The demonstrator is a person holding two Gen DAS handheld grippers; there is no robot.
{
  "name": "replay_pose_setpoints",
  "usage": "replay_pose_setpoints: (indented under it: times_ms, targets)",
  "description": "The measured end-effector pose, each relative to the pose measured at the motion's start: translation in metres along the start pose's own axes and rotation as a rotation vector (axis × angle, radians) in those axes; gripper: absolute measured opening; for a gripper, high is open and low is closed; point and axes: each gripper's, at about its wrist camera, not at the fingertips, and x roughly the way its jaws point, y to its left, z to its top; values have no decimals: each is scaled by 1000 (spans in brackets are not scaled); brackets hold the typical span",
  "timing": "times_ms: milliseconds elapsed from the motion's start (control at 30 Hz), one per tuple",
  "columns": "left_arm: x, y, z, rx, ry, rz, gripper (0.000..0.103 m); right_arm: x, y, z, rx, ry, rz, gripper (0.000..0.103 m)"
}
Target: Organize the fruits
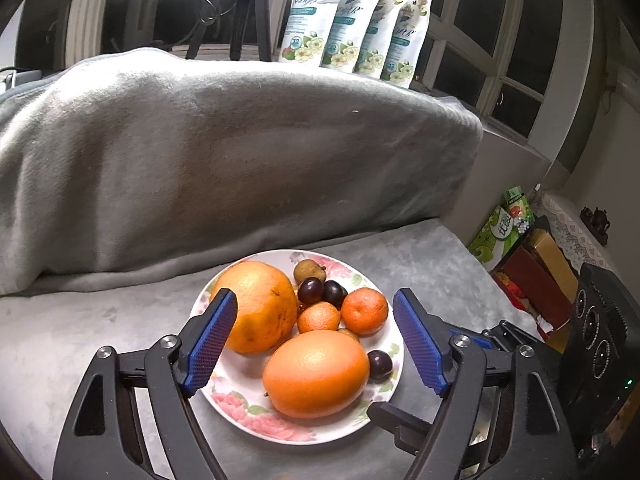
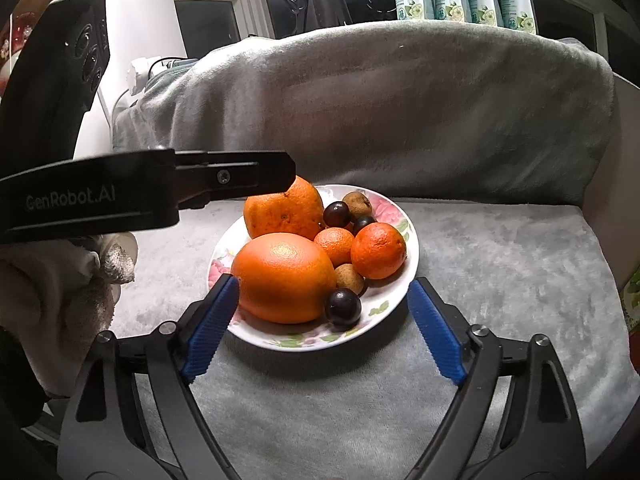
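A white floral plate [image 1: 236, 402] [image 2: 394, 306] sits on a grey plush seat and holds two big oranges [image 1: 316, 374] [image 2: 285, 276], two small mandarins [image 1: 364, 311] [image 2: 378, 251], dark plums [image 1: 379, 365] [image 2: 342, 307] and brown longans [image 1: 307, 271] [image 2: 357, 203]. My left gripper [image 1: 316, 338] is open and empty, hovering over the plate with its blue pads on either side of the fruit. My right gripper [image 2: 323, 322] is open and empty just in front of the plate's near rim. The left gripper's black body [image 2: 152, 188] reaches in from the left in the right wrist view.
A grey blanket-covered backrest [image 1: 240, 152] rises right behind the plate. White refill pouches [image 1: 356, 20] stand on the window sill above. Boxes [image 1: 532, 276] and a black speaker-like device [image 1: 600, 344] stand to the right of the seat. A gloved hand [image 2: 60, 300] is at left.
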Motion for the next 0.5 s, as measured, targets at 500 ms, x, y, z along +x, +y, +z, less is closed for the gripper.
replay_pose_setpoints:
  times_ms: [500]
  targets:
    - [-2,6,-3,-8,19,45,81,0,1,0,9,5,-39,101]
